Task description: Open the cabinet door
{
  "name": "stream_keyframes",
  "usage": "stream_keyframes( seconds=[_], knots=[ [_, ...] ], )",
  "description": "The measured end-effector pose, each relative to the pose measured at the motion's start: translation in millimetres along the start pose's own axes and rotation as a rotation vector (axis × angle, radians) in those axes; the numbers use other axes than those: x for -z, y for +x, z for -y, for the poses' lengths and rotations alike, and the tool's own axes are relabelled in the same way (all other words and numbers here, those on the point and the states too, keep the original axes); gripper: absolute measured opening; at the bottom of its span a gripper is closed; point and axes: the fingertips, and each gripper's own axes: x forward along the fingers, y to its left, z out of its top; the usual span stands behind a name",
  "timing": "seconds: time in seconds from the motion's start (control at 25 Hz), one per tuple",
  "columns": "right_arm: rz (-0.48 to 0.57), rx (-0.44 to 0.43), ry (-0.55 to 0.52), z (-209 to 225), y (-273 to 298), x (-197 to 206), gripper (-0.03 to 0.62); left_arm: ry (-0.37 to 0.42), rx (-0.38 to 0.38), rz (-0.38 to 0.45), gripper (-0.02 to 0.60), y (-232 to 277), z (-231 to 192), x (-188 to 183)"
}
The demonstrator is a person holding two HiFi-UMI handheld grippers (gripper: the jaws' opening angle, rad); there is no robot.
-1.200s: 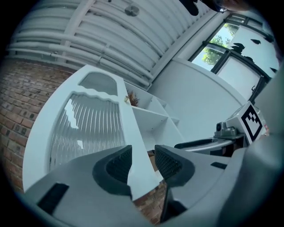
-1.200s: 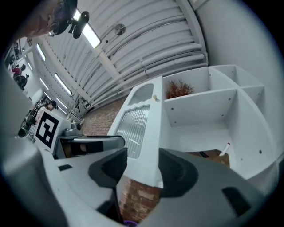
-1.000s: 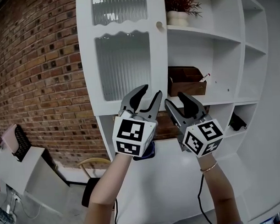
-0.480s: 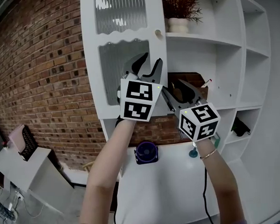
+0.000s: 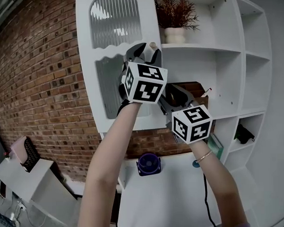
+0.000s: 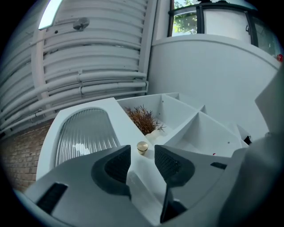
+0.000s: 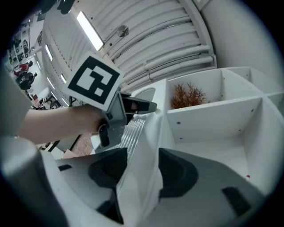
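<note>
Item: cabinet door (image 5: 88, 66), ribbed glass, white frame, not yet swung out. Brass knob (image 6: 142, 147) at door's right edge.

Change: left gripper (image 6: 142, 154) has risen from below door's bottom edge to knob height. Jaws partly apart, holding nothing; knob just ahead in gap.

Right gripper (image 7: 143, 162) slightly higher too. Jaws apart astride door's lower right edge, no clamp evident.

Meaning: approach done. Closing on knob and pulling remain.

The small round brass knob (image 6: 142, 147) is sitting on the right edge of the white ribbed-glass cabinet door (image 5: 113, 23), just ahead of the left gripper (image 6: 142, 156). A white-potted dried plant (image 5: 174, 21) is standing on the white shelf (image 5: 200, 48) to its right. The right gripper (image 7: 143, 155) is straddling the door's edge.
</note>
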Motion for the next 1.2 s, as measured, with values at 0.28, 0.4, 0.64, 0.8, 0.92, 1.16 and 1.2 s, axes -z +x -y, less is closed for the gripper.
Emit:
stream_keyframes(
  seconds=[0.28, 0.4, 0.64, 0.8, 0.92, 1.16, 1.2],
  knots=[
    [-0.019, 0.005, 0.004, 7.2, 0.0, 11.0, 0.213, 0.039, -0.003, -0.038, 0.146, 19.5, 5.5, -0.9],
    [-0.030, 0.007, 0.007, 8.5, -1.3, 15.2, 0.214, 0.034, -0.011, -0.044, 0.133, 23.5, 6.2, -0.2],
    [-0.047, 0.009, 0.020, 8.7, -1.2, 21.7, 0.215, 0.029, -0.029, -0.054, 0.084, 22.9, -1.3, 0.9],
    [-0.070, 0.010, 0.022, 4.9, 0.5, 27.1, 0.216, 0.021, -0.022, -0.048, 0.078, 17.4, -1.6, -2.9],
    [-0.086, -0.001, 0.035, -0.7, 0.8, 32.2, 0.216, 0.009, -0.006, -0.038, 0.075, 9.0, -3.4, -6.4],
    [-0.105, -0.040, 0.092, -6.5, -4.9, 37.3, 0.216, 0.008, 0.000, -0.011, 0.072, -4.9, -3.3, -18.0],
    [-0.105, -0.049, 0.104, -8.0, -5.8, 37.7, 0.215, 0.005, 0.000, -0.009, 0.072, -6.3, -3.3, -19.1]
  ],
)
